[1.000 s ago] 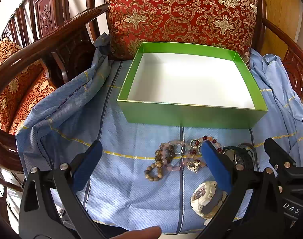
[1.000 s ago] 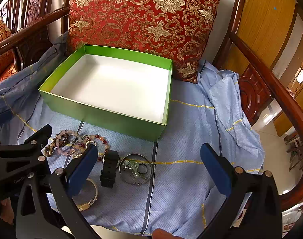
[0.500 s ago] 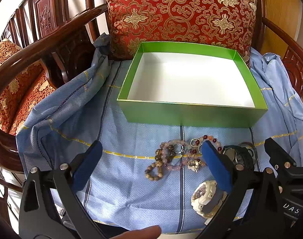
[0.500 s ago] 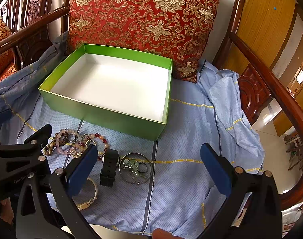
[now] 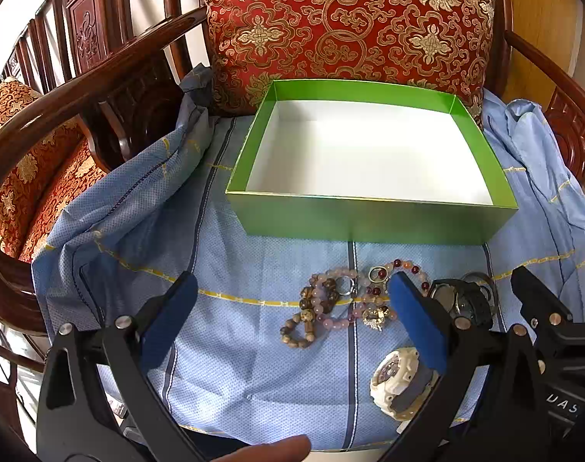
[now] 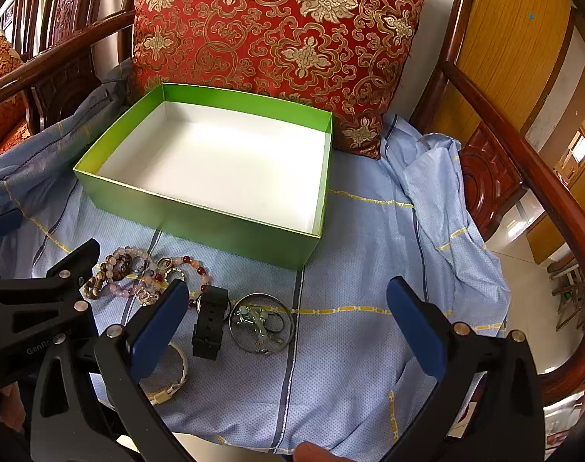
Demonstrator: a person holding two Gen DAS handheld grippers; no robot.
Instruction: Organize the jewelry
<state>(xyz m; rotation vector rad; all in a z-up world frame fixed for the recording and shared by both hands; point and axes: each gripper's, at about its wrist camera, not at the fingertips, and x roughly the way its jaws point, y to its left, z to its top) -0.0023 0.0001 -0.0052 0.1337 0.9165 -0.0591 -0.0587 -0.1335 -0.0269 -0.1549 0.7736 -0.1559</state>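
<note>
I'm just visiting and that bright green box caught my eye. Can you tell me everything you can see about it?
The green box is a shallow, open rectangular tray with no lid in view, apparently glossy cardboard: green on the walls, plain white on the floor. Nothing lies inside it. It sits flat on the blue cloth covering the chair seat, its far side close against the red patterned cushion. The beaded bracelets and watches lie on the cloth in front of it, apart from its near wall. Neither gripper touches it.

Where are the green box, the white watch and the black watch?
green box (image 5: 369, 221): left wrist view, near outer wall.
white watch (image 5: 394, 375): left wrist view, its bezel.
black watch (image 6: 210, 323): right wrist view, its strap.
</note>
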